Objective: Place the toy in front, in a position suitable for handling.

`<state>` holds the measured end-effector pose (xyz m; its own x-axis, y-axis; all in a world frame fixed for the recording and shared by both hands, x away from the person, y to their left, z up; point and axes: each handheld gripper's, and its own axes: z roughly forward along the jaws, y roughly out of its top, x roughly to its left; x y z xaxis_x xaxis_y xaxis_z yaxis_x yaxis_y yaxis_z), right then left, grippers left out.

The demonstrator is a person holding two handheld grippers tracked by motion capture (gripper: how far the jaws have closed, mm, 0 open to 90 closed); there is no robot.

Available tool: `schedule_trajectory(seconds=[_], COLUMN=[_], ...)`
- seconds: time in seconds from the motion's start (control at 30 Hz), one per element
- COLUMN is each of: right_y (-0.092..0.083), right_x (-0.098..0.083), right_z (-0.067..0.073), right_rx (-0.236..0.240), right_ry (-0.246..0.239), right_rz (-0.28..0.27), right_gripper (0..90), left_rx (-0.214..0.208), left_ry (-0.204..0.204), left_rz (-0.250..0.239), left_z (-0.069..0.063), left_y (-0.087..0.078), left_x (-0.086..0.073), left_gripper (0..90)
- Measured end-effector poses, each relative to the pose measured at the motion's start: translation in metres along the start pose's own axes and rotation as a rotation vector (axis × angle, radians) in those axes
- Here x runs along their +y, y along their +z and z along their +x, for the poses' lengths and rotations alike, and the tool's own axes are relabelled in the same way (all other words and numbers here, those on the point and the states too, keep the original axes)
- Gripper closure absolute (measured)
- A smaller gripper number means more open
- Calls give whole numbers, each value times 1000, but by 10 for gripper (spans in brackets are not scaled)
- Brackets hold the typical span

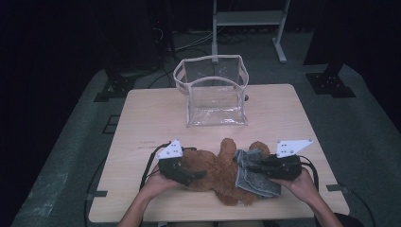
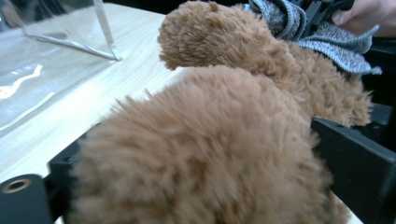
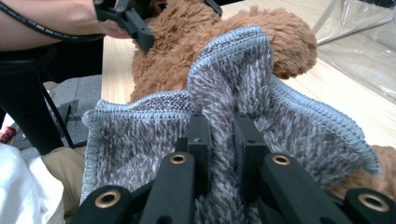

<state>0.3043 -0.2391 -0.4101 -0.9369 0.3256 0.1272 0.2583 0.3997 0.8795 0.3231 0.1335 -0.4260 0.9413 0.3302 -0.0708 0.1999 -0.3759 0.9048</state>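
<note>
A brown teddy bear [image 1: 213, 170] lies near the front edge of the table, with a grey knitted cloth [image 1: 253, 177] draped over its right part. My left gripper [image 1: 191, 177] sits at the bear's left end. In the left gripper view, a round plush part of the bear [image 2: 210, 140] fills the gap between the wide-set jaws, its fur brushing both without looking squeezed. My right gripper [image 1: 253, 168] is at the cloth. In the right gripper view, my right gripper [image 3: 219, 121] is shut on a raised fold of the grey cloth [image 3: 233, 79], with the bear [image 3: 280, 37] behind.
A clear plastic bag [image 1: 215, 92] with a pale trimmed rim stands upright and open at the back middle of the wooden table [image 1: 283, 113]. Bare wood lies between the bag and the bear. Dark floor and metal stands surround the table.
</note>
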Motion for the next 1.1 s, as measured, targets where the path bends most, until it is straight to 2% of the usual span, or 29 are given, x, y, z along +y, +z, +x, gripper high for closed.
schedule_trajectory(seconds=[0.07,0.13,0.17,0.23,0.33,0.37,0.43,0.47,0.53,0.6,0.63,0.73,0.83,0.87,0.9,0.93,0.97,1.03,1.1], right_y=[-1,-4,-5,-1,19,27,29,25,14,7,7,15,17,17,17,17,16,12,3], right_x=[3,12,16,29,40,41,39,37,32,27,24,17,14,13,12,12,13,14,13], right_z=[-1,-1,-1,7,18,22,21,18,9,2,2,7,11,12,14,15,17,16,9], right_rx=[-15,-49,-50,-26,18,29,31,23,-25,-40,-32,-2,27,37,49,51,41,27,11], right_ry=[-1,4,1,-19,-55,-70,-70,-55,-17,26,33,3,-11,-12,-17,-22,-30,-29,-4], right_rz=[17,19,9,-17,3,27,32,28,17,0,-2,-8,-17,-20,-20,-19,-15,-5,-12], right_gripper=[789,788,787,785,784,782,783,784,784,784,785,790,791,791,791,790,790,788,788], left_rx=[48,82,102,132,146,148,145,142,141,125,114,97,68,57,43,47,59,72,79], left_ry=[48,73,83,101,126,129,125,124,114,91,74,35,-10,-20,-14,13,45,62,63], left_rz=[3,-9,-19,-32,-41,-42,-54,-53,-61,-79,-84,-75,-70,-59,-52,-39,-39,-52,-57], left_z=[-6,-12,-16,-23,-29,-30,-31,-32,-34,-33,-33,-29,-22,-20,-19,-22,-25,-27,-29], left_y=[-1,-2,-3,-4,-5,-6,-7,-8,-8,-8,-8,-8,-7,-6,-5,-4,-5,-6,-8], left_x=[-1,-5,-7,-11,-14,-16,-19,-19,-20,-21,-21,-15,-9,-7,-7,-7,-9,-12,-14], left_gripper=[292,353,368,381,385,384,382,381,375,350,320,168,76,77,134,241,271,354,383])
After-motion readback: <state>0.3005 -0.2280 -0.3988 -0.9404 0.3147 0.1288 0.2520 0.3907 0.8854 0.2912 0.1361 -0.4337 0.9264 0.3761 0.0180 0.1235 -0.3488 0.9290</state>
